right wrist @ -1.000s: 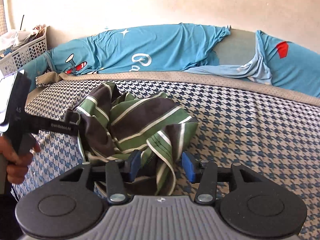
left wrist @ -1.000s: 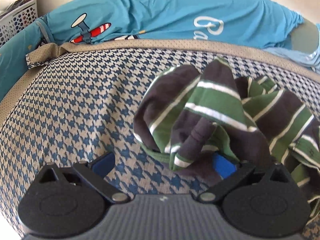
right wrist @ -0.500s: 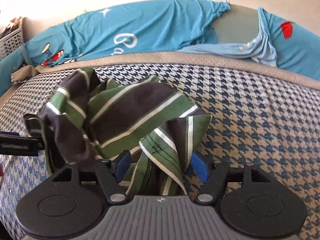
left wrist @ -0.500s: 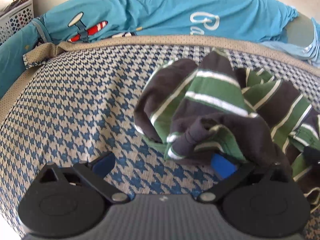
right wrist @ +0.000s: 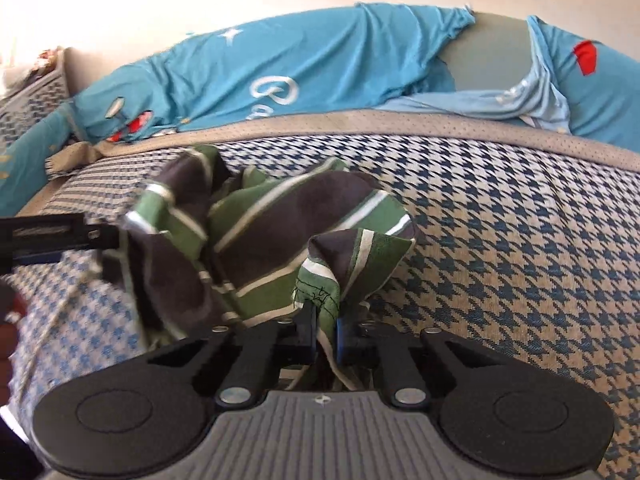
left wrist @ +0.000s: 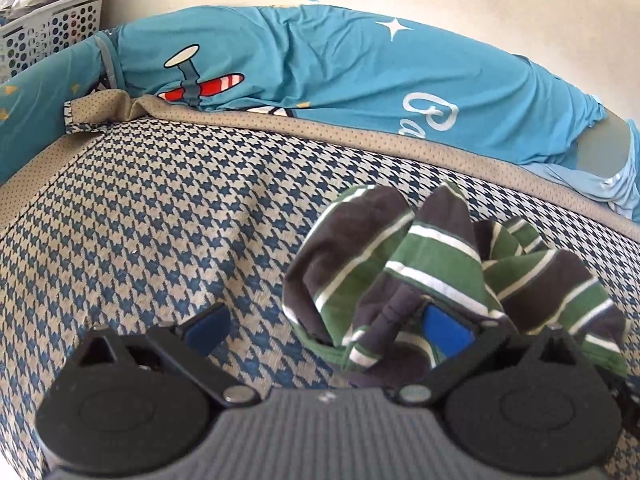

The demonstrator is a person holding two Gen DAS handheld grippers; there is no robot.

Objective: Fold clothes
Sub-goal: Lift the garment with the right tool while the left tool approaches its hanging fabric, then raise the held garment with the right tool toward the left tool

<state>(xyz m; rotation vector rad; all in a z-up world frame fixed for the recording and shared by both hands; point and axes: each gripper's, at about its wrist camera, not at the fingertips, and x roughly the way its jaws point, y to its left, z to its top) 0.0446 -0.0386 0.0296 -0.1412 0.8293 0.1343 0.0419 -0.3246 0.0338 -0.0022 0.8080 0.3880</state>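
Going left to right: white laundry basket (left wrist: 52, 20) in the far left corner. Teal sheet (left wrist: 320, 68) along the back wall has a plane print and white script we read only as "Ba…", the rest hidden. Our left gripper (left wrist: 326, 328) has its fingers wide apart; its right pad (left wrist: 446, 330) touches the striped green-and-brown garment (left wrist: 440, 276), bunched on the houndstooth mattress cover (left wrist: 160, 220). Bare cover lies left of it. Our right gripper (right wrist: 326, 330) is clamped on a hem of the garment (right wrist: 280, 232); open cover to the right, tan edging (right wrist: 440, 128) behind.
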